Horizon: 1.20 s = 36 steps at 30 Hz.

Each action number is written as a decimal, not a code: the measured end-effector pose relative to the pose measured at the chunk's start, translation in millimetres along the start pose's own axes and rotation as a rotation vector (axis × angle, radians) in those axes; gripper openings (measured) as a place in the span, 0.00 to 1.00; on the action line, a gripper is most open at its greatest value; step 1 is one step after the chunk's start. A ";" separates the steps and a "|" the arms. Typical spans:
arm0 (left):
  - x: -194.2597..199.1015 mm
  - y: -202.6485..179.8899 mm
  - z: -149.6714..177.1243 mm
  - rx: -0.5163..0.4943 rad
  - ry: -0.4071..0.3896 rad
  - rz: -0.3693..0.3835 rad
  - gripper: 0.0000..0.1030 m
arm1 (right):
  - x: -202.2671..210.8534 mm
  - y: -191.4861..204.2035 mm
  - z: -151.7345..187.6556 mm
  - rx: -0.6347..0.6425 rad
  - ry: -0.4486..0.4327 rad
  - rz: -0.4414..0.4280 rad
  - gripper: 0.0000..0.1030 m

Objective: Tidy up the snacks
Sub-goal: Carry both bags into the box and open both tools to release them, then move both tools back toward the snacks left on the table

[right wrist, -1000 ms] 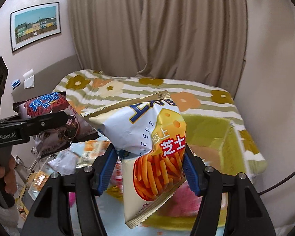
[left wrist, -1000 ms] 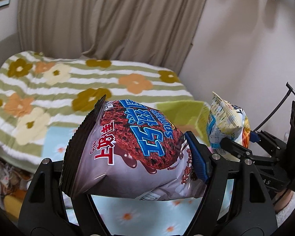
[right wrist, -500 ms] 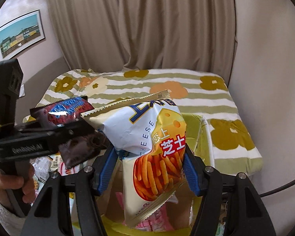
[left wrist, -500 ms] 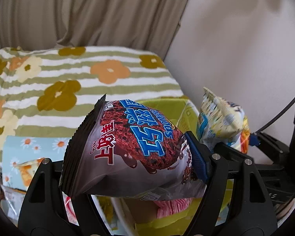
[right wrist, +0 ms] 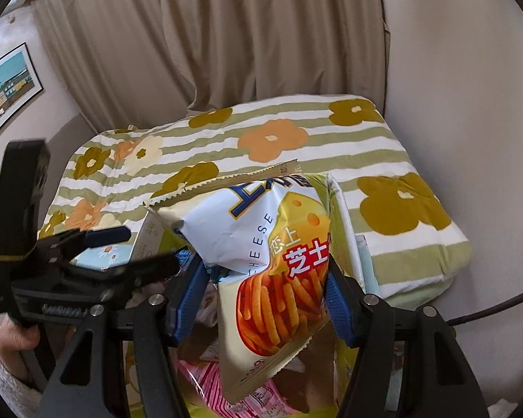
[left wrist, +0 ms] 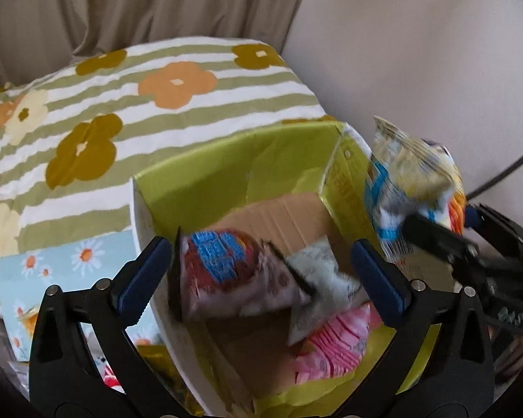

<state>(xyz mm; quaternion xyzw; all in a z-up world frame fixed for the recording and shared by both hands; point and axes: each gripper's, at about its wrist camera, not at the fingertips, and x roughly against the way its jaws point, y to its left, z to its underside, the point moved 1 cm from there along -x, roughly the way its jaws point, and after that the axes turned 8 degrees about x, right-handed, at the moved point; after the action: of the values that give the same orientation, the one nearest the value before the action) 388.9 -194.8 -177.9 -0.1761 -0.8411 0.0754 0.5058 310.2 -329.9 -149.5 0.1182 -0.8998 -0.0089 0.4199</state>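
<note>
My left gripper is open above a green cardboard box. The brown chocolate snack bag is loose between and below its fingers, dropping into the box onto a white packet and a pink packet. My right gripper is shut on a white-and-orange cheese stick bag and holds it over the box's right side. That bag also shows in the left wrist view. The left gripper shows in the right wrist view, open.
The box sits on a bed with a striped floral cover. A light blue daisy-print sheet with more snack packets lies left of the box. A wall stands close on the right, curtains behind.
My left gripper moved over the box, opened and let go of the chocolate bag, which fell in. My right gripper kept its hold and moved over the box.
</note>
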 end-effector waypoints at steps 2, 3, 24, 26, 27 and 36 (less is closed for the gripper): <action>3.3 2.6 6.7 -0.004 0.003 0.002 0.99 | -4.4 0.5 0.5 -0.001 0.012 -0.001 0.57; 4.9 4.1 10.2 -0.004 0.004 0.006 0.99 | -7.4 0.6 1.3 -0.003 0.021 -0.003 0.57; 35.3 13.6 36.7 0.002 -0.025 -0.046 0.99 | -21.4 -2.4 8.7 -0.024 0.023 -0.025 0.99; 39.3 12.4 38.0 0.006 -0.032 -0.049 0.99 | -14.0 -3.1 10.0 -0.025 0.011 -0.031 0.99; 42.5 11.5 38.9 0.009 -0.038 -0.051 0.99 | -11.4 -3.3 9.3 -0.024 0.007 -0.034 0.99; 87.5 2.0 53.9 0.035 -0.128 -0.074 0.99 | 32.0 7.9 4.0 0.028 -0.055 -0.074 0.99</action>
<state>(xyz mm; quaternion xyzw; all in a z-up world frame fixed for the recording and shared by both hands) 304.7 -157.5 -132.1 -0.1308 -0.8761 0.0823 0.4567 285.8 -329.6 -127.0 0.1567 -0.9061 -0.0151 0.3927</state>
